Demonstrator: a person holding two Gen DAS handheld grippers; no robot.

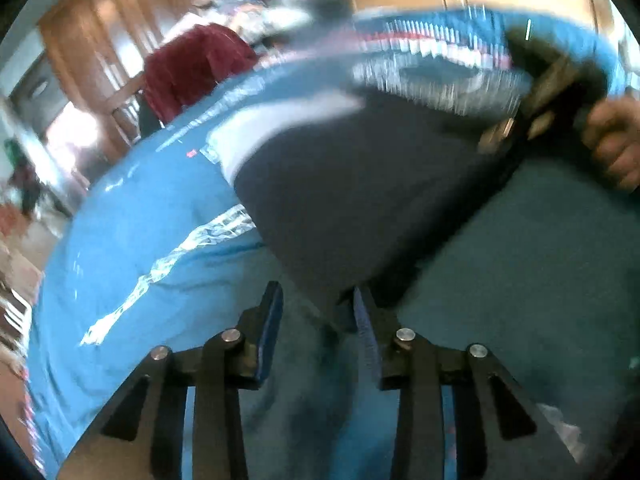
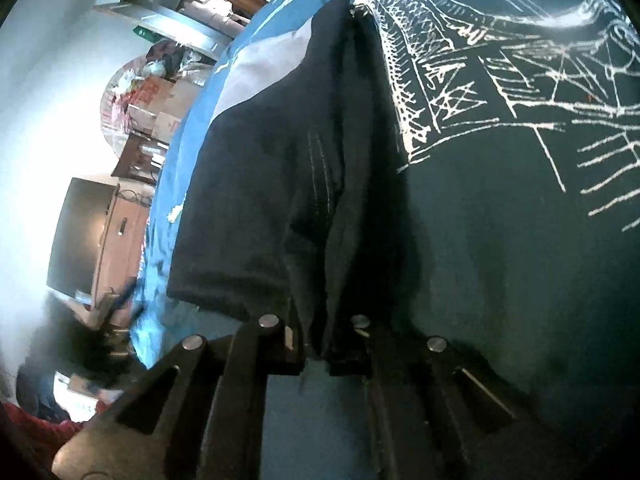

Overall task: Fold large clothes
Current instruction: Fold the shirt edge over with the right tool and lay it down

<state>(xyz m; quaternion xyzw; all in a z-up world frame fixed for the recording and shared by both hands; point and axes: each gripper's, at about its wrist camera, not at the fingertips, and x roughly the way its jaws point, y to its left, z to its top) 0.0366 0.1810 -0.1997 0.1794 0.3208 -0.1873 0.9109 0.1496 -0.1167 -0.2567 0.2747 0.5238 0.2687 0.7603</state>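
Across both views: blue bedspread [image 1: 132,216] with white line pattern, serving as the work surface. Behind it in the left wrist view, blurred wooden wardrobe doors [image 1: 100,40] and a dark red garment [image 1: 192,68] draped over a chair. Off the bedspread's edge in the right wrist view, cardboard boxes [image 2: 156,108], a dark flat screen [image 2: 80,236] on a wooden cabinet, pale wall.

Left gripper [image 1: 318,332]: low over the bedspread, jaws moderately apart, blue pads facing each other, nothing pinched between them. Heavy motion blur across this view.

Right gripper [image 2: 316,344]: rolled onto its side, so the room appeared tilted. Jaws closed to a narrow gap, clamped on a bunched fold of the dark garment [image 2: 280,184]. Seen from the left wrist camera at upper right, gripped by a hand [image 1: 616,148], raised above the bed, details smeared.

Dark garment: navy or black, with light stitching lines visible near a seam; lifted by the right gripper at one edge, hanging and spreading down onto the bedspread. In the left wrist view, its lower corner reached down to just ahead of the left gripper's right finger; contact there could not be told. Pale grey patch [image 2: 264,68] showing at its far edge.
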